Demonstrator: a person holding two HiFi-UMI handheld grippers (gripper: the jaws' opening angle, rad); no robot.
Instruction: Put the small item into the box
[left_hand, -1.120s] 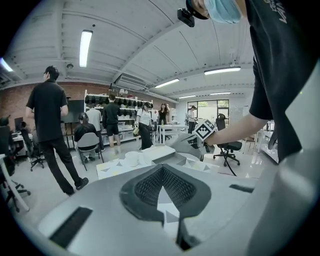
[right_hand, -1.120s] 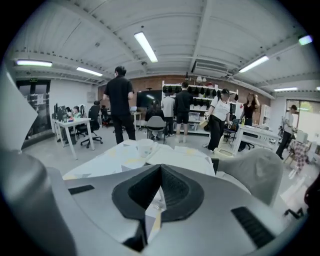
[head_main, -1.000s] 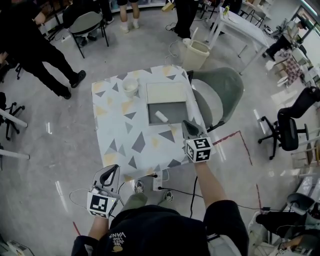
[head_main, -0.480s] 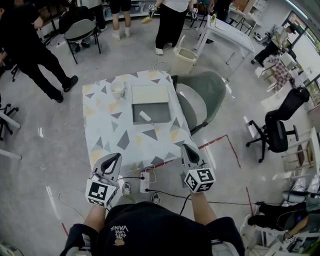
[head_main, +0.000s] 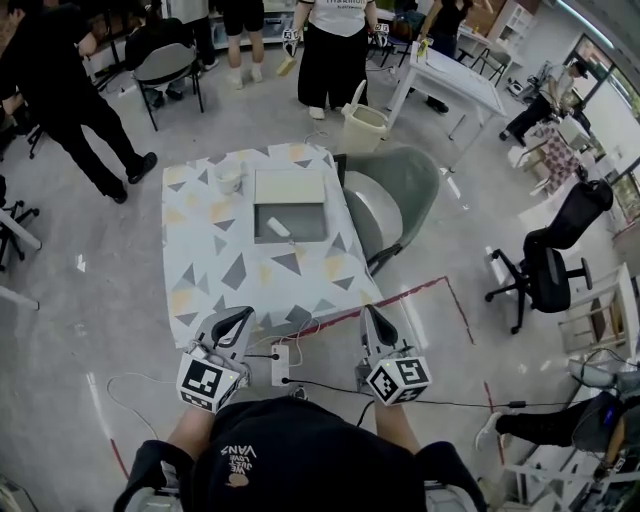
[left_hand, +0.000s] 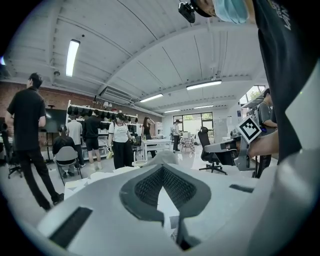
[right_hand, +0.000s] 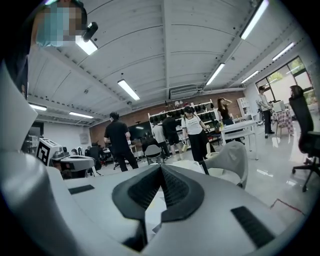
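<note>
On the patterned table (head_main: 210, 270) stands a grey box (head_main: 300, 222) with its pale lid (head_main: 290, 187) laid open behind it. A small white item (head_main: 279, 229) lies inside the box near its left wall. Both grippers hang well short of the table's near edge, close to my body. The left gripper (head_main: 240, 318) (left_hand: 162, 167) is shut with nothing between its pads. The right gripper (head_main: 371, 314) (right_hand: 161, 166) is shut and empty too. Each gripper view looks level across the room, and shows neither the box nor the item.
A white cup (head_main: 230, 178) sits left of the lid. A grey-green chair (head_main: 400, 190) stands against the table's right side. A power strip (head_main: 280, 365) and cables lie on the floor between my grippers. Several people, a bin (head_main: 365, 125) and a black office chair (head_main: 550, 270) stand around.
Both grippers have drawn back from the table toward my body. The right one left the table's near right edge by the box. The table now looks farther away.
</note>
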